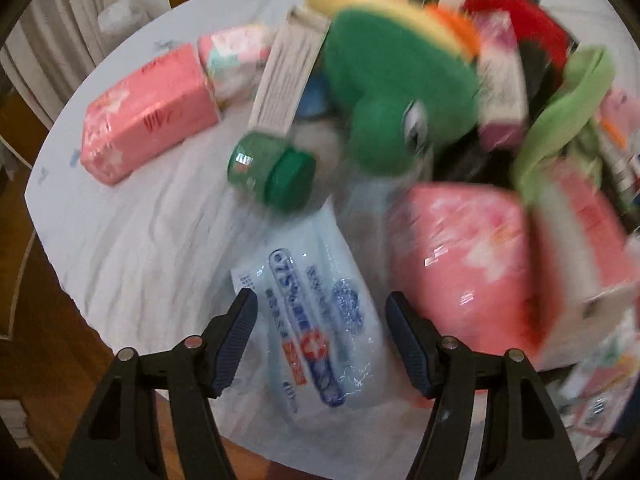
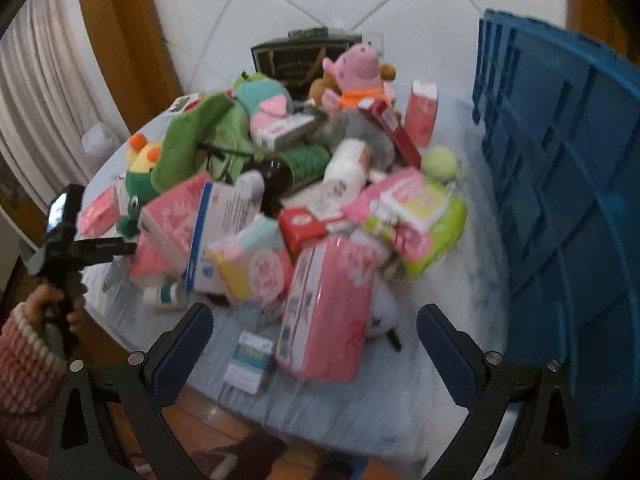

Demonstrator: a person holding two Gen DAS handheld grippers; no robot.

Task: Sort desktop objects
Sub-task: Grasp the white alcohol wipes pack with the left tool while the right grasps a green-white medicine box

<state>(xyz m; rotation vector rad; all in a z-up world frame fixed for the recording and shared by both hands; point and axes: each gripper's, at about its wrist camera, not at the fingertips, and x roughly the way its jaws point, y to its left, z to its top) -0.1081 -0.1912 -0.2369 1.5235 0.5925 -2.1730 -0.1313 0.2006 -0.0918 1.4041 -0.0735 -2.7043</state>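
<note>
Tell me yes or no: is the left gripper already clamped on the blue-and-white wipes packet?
No. The left gripper stands open above the wipes packet, its pads clear of the wrapper on both sides.

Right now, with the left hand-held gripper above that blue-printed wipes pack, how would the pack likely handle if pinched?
The wipes pack looks like soft, crinkled film, so it probably sags and deforms rather than staying stiff. Its glossy wrapper may slip between the pads. It lies flat on the cloth, so rolling seems unlikely. The left hand-held gripper stands open over it.
</note>
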